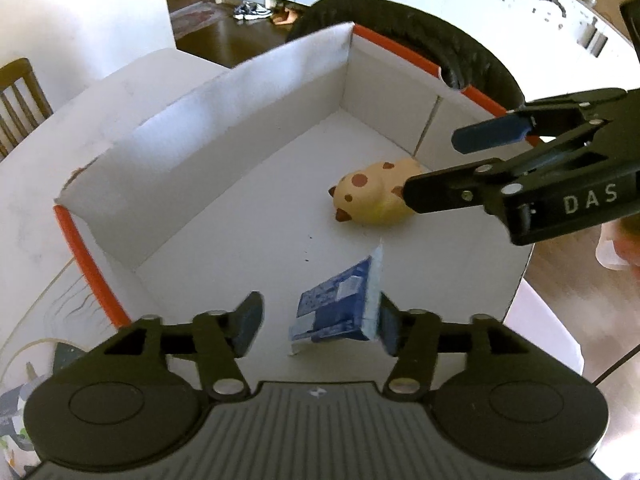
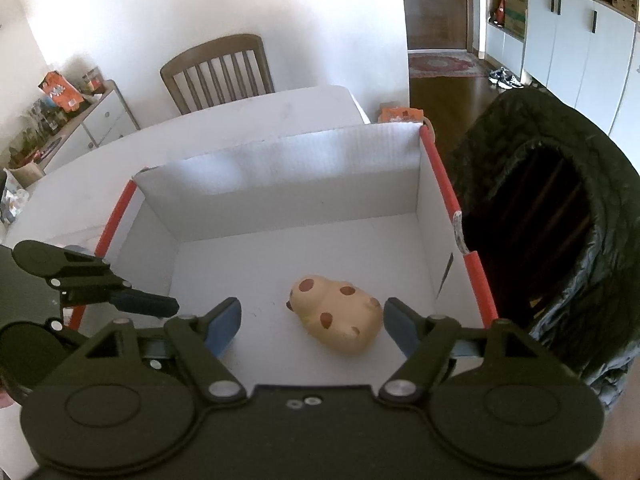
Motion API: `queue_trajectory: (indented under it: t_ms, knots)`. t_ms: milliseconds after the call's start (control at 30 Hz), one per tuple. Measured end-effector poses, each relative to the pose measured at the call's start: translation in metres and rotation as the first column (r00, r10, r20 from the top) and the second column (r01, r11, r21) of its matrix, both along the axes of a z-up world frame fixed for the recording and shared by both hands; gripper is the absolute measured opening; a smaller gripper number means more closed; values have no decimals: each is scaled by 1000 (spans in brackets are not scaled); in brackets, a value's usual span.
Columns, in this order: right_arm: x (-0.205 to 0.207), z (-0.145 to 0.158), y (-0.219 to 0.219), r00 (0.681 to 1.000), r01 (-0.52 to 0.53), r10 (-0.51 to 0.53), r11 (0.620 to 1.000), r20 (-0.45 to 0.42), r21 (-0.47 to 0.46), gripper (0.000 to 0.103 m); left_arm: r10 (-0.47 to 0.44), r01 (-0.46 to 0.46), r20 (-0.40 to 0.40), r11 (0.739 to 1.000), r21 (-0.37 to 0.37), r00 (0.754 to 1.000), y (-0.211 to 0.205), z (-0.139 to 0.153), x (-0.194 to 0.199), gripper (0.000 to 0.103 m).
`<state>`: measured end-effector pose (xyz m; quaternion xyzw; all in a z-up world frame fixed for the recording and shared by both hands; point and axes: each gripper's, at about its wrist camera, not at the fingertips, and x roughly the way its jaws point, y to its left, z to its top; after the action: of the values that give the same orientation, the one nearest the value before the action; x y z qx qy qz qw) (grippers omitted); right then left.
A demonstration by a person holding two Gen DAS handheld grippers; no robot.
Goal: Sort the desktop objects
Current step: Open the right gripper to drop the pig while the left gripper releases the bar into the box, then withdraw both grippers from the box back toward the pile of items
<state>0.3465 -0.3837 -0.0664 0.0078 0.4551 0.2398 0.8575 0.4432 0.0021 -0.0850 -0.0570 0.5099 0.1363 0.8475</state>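
- White cardboard box point(image 1: 224, 128): open top, corrugated walls, orange-red tape along two opposite rims. It sits on a white table point(image 2: 248, 112).
- Spotted toy point(image 2: 338, 316): rounded, cream-yellow body with brown spots and small brown nubs. It lies on the box floor near the taped right wall.
- Blue packet point(image 1: 338, 308): small, flat, dark blue with white printed panels and a pale edge strip. It is seen within the box opening, tilted, with its pale edge against the inner face of one finger.
- Left gripper point(image 1: 318, 322): fingers spread well apart. The blue packet lies between them, touching only the right-hand finger point(image 1: 390, 326); the other finger stands clear, so nothing is clamped.
- Right gripper point(image 2: 312, 326): fingers spread wide above the box. The spotted toy shows between the blue pads, nearer the right-hand pad point(image 2: 400, 326); neither pad presses on it.
- In the left wrist view, the right gripper enters from the right edge, above the toy.
- Black quilted garment point(image 2: 560, 208): draped beside the box.
- Wooden chair point(image 2: 218, 70): stands beyond the table.
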Motion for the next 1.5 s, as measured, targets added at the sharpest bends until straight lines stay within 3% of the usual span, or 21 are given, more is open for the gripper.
queue_trajectory:
  t_ms: [33, 567, 967, 1400, 1500]
  knots:
    - [-1, 1, -1, 1000, 1, -1, 1000, 2, 4, 79, 3, -3, 5, 1000, -10, 1000, 1, -1, 0, 74]
    - [-18, 24, 0, 999, -8, 7, 1000, 53, 24, 84, 51, -51, 119, 999, -4, 992, -1, 13, -24, 74]
    - [-48, 38, 16, 994, 12, -13, 1000, 105, 10, 88, 44, -51, 222, 998, 28, 974, -8, 41, -68, 74]
    - [-88, 53, 54, 982, 19, -26, 999, 188, 40, 98, 33, -57, 273, 995, 80, 961, -8, 53, -125, 74]
    - [-99, 53, 65, 981, 18, -30, 998, 193, 65, 98, 38, -65, 280, 994, 89, 959, -4, 54, -141, 83]
